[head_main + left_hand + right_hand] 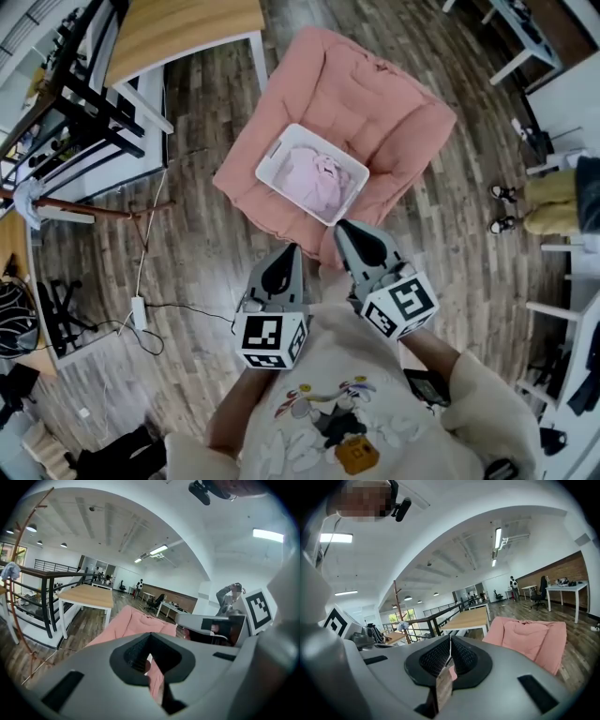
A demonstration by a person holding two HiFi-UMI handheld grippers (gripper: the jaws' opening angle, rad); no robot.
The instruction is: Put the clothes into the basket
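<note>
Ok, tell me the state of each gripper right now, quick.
Left gripper: closed, holding nothing.
Right gripper: closed, holding nothing.

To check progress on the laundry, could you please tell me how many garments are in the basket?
1: a pale pink garment lies bundled in the white basket on the pink cushion. Others may be hidden underneath it.

Open office: desks [567,587], swivel chairs [157,603]
</note>
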